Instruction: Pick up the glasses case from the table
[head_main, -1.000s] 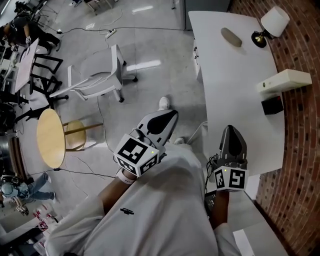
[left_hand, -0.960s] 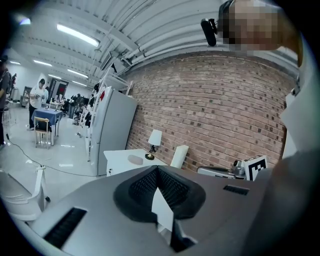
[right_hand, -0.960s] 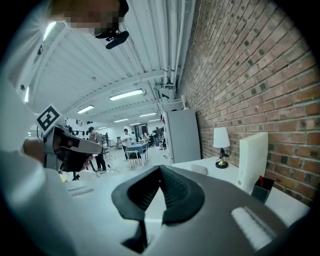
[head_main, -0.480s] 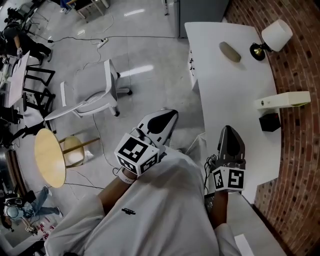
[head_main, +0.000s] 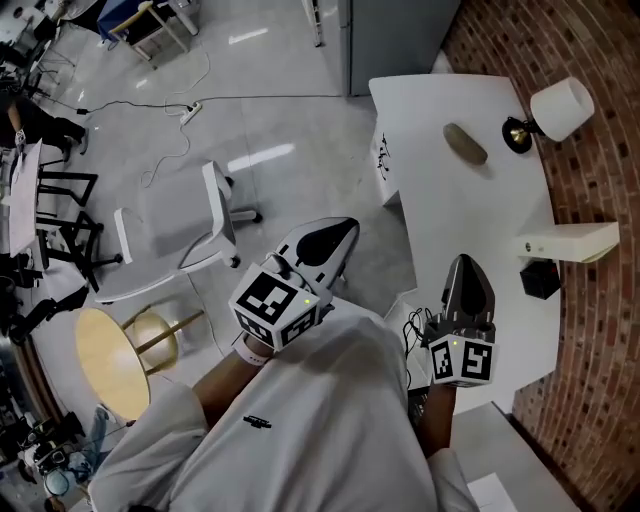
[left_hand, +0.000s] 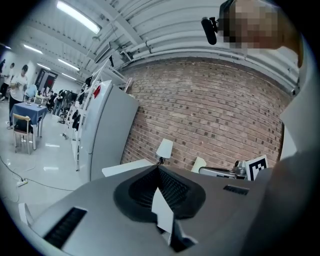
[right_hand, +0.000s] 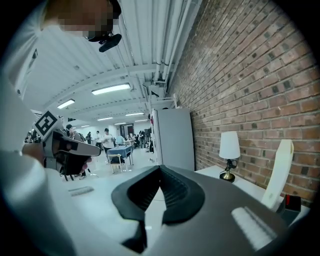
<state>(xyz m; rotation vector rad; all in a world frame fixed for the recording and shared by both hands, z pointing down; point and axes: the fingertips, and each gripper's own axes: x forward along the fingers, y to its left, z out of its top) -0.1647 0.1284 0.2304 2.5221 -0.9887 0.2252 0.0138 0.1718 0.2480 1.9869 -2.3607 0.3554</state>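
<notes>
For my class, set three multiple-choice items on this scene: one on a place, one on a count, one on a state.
1. Where does the case lie?
A. on the table, near the lamp
B. on top of the lamp
C. beneath the table

2. How many lamps stand on the table?
A. one
B. two
C. three

3. How is the right gripper?
A. open wide
B. shut on the case
C. shut, empty

Answers:
1 A: the head view shows it on the white top beside the lamp's base.
2 A: only one shade and base show.
3 C: in the right gripper view its jaws meet with nothing between them.
</notes>
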